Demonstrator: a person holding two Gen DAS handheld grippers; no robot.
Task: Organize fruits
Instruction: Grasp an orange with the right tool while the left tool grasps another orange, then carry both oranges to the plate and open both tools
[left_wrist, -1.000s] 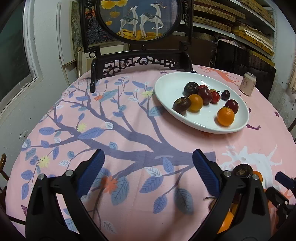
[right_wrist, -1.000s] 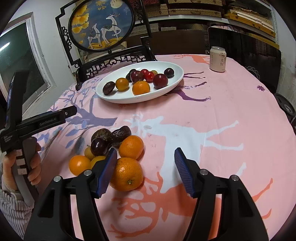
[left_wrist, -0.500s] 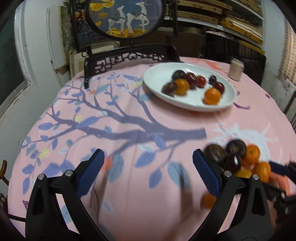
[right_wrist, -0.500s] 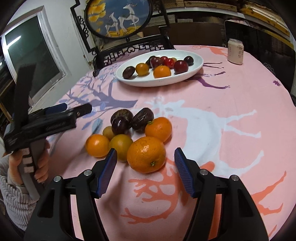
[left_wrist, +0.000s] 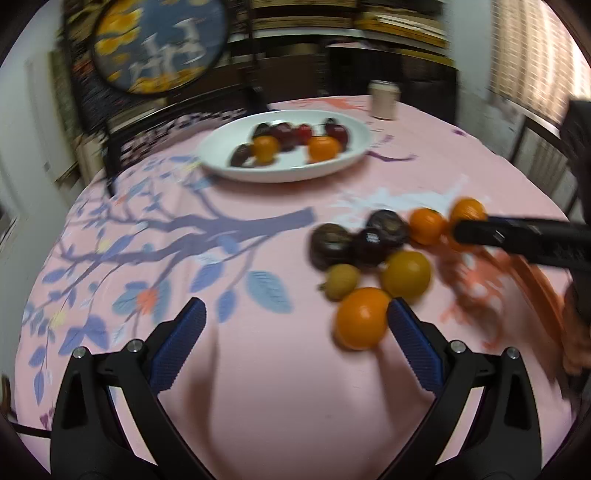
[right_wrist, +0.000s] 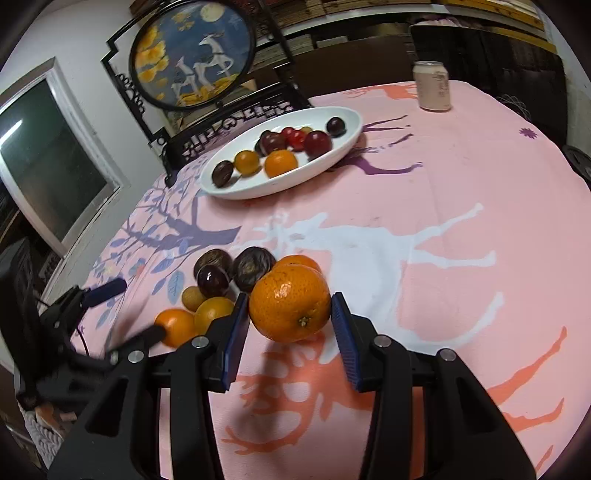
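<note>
- Progress: I judge the task roughly half done. The white plate at the far side of the surface already carries fruit; a loose pile waits near me.
- On the plate, as I count them: two orange fruits, one dark wrinkled fruit at the left end, and about five red or dark round ones in a far cluster; the cluster overlaps, so that count is uncertain.
- Loose pile, counted: four orange citrus, one yellower citrus, one small yellowish fruit, three dark fruits.
- My right gripper: narrowed around the large orange at the pile's near right edge, pads at its flanks; firm contact I cannot confirm.
- My left gripper: wide apart, holding nothing, an orange citrus just beside its right finger.
- Also present: one drinks can, far right.
</note>
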